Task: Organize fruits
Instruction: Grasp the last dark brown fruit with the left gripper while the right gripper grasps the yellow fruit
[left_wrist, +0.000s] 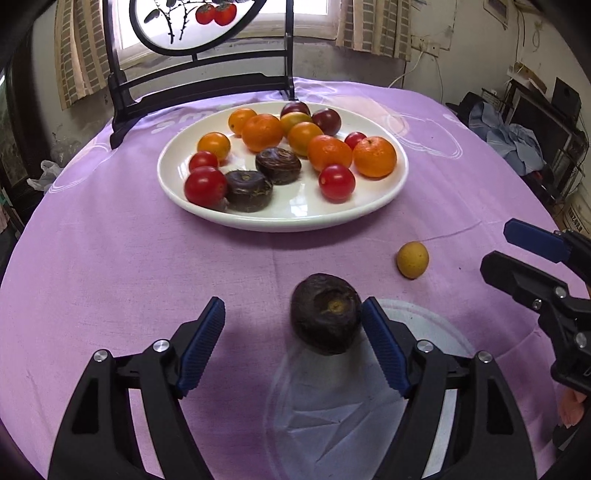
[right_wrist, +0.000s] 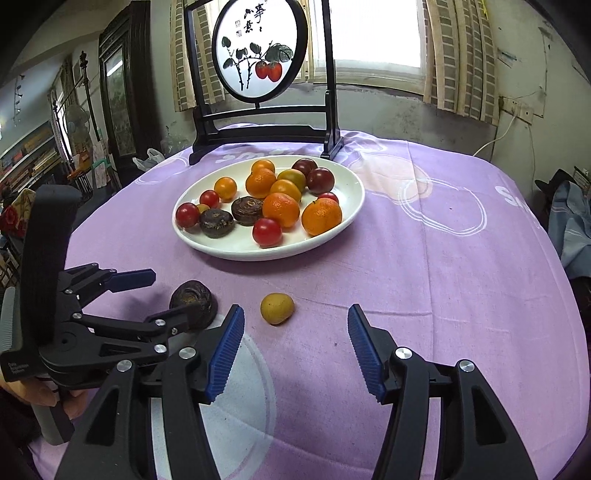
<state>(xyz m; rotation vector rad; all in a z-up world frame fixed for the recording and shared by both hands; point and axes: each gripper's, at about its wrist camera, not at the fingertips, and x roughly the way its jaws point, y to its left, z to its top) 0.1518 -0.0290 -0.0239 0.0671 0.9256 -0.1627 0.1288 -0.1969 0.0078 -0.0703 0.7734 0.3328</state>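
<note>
A dark brown water chestnut (left_wrist: 327, 314) (right_wrist: 194, 302) lies on the purple cloth between the fingers of my left gripper (left_wrist: 293, 310) (right_wrist: 155, 295). It rests against the right pad, while the left pad stands well off, so the gripper is open. A small yellow fruit (left_wrist: 413, 259) (right_wrist: 277, 308) lies on the cloth just ahead of my right gripper (right_wrist: 295, 317) (left_wrist: 502, 247), which is open and holds nothing. Farther back, a white plate (left_wrist: 280, 221) (right_wrist: 258, 254) holds several tangerines, cherry tomatoes, dark plum-coloured fruits and two more water chestnuts.
A black-framed round screen (left_wrist: 199, 85) (right_wrist: 258, 122) painted with persimmons stands right behind the plate. The purple tablecloth (left_wrist: 110, 258) (right_wrist: 443, 277) covers a round table that falls away at the left and right. A hand (right_wrist: 37, 398) grips the left tool.
</note>
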